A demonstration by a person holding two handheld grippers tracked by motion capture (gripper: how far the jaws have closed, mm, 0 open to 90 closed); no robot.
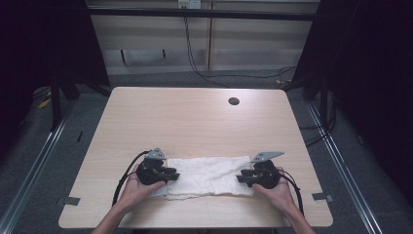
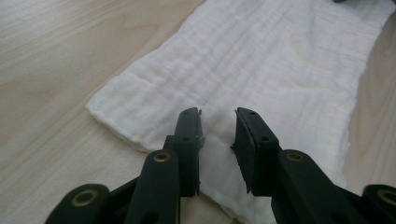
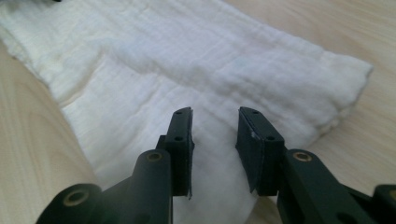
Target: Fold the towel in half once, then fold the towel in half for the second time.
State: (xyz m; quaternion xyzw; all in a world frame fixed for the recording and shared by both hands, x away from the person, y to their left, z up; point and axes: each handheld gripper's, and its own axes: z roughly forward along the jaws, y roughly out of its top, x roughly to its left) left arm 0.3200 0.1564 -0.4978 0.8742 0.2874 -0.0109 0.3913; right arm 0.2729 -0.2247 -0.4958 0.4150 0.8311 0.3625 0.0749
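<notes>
Overhead, a folded white cloth (image 1: 207,176) lay flat on the tabletop (image 1: 195,117), at six o'clock near the person's edge. Each hand held a claw at one short end: the left claw (image 1: 171,174) at nine o'clock of the cloth, the right claw (image 1: 242,178) at three o'clock, both pointing inward. Both claws had their jaws narrowly parted, hovering just over the cloth (image 2: 261,70) with a gap between the pads and nothing gripped. Only cloth (image 3: 187,60) showed through each gap.
</notes>
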